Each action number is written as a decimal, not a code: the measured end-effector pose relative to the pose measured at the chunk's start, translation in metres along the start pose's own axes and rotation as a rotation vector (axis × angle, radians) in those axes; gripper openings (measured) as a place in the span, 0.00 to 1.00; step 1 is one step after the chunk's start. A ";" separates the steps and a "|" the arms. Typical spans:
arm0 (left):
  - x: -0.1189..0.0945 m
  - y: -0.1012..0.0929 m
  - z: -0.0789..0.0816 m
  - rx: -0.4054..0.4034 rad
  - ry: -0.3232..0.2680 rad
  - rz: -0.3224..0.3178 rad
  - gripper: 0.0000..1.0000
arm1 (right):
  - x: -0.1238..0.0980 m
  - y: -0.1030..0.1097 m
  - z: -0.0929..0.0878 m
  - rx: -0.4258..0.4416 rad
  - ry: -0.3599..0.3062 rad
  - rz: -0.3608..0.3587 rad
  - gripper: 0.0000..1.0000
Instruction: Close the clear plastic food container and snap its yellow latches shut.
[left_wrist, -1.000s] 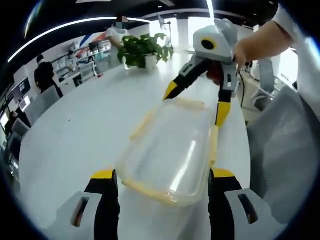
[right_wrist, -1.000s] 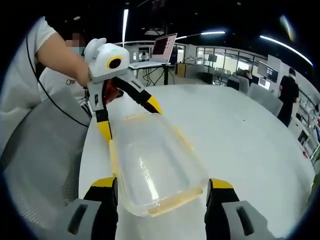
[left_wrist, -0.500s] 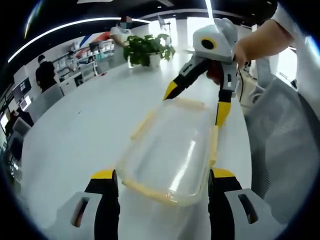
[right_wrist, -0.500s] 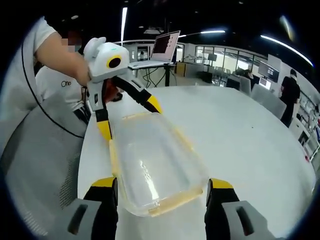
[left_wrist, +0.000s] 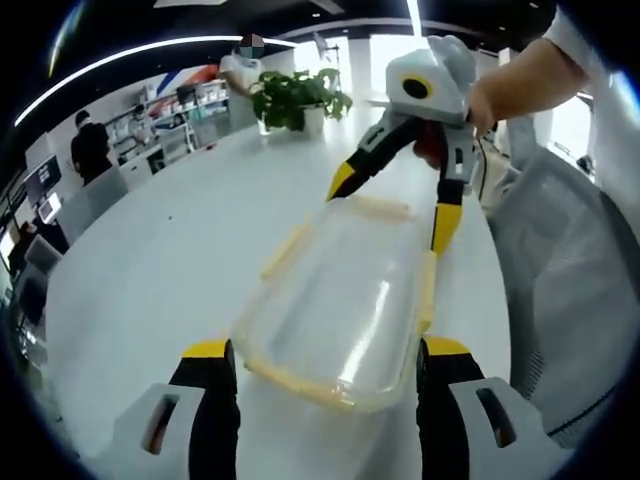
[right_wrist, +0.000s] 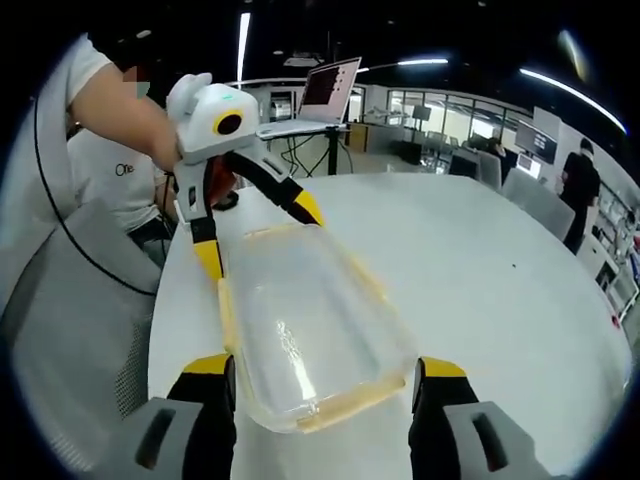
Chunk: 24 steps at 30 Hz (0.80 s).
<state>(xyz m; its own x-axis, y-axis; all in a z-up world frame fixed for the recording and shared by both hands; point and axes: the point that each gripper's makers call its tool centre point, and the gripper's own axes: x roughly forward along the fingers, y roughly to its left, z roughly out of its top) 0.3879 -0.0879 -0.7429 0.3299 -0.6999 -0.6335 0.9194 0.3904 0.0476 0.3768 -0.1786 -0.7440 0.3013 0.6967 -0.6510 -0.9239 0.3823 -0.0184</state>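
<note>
Lying lengthwise on the white table (left_wrist: 150, 270), the clear plastic food container (left_wrist: 345, 300) is seen in the lower middle of the left gripper view, its near short end set between the two spread jaws of the left gripper (left_wrist: 322, 362) at the bottom of the frame. The jaws stand wide, just outside the container's corners; whether they touch it cannot be told. Yellow latches (left_wrist: 428, 290) run along its rim. At its far end, in the upper right, the right gripper (left_wrist: 392, 205) is held by a hand (left_wrist: 480, 105), its jaws spread to either side of that end.

In the right gripper view the container (right_wrist: 305, 335) lies in the lower middle between the released jaws of the right gripper (right_wrist: 322, 362), with the left gripper (right_wrist: 260, 235) straddling the far end at upper left. A potted plant (left_wrist: 295, 98) stands at the table's far edge.
</note>
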 end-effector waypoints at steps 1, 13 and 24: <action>0.000 0.001 0.000 0.000 -0.001 -0.002 0.70 | 0.000 -0.001 0.000 0.002 0.000 -0.001 0.70; 0.004 0.014 0.003 -0.007 -0.010 0.001 0.70 | 0.006 -0.014 0.004 -0.002 0.003 -0.004 0.70; 0.005 0.017 0.003 -0.011 -0.004 0.007 0.71 | 0.007 -0.017 0.005 -0.006 0.012 0.005 0.71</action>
<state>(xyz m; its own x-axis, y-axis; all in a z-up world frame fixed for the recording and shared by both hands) 0.4054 -0.0861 -0.7429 0.3373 -0.6996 -0.6299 0.9148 0.4016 0.0438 0.3955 -0.1768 -0.7445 0.2941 0.6909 -0.6605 -0.9267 0.3752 -0.0202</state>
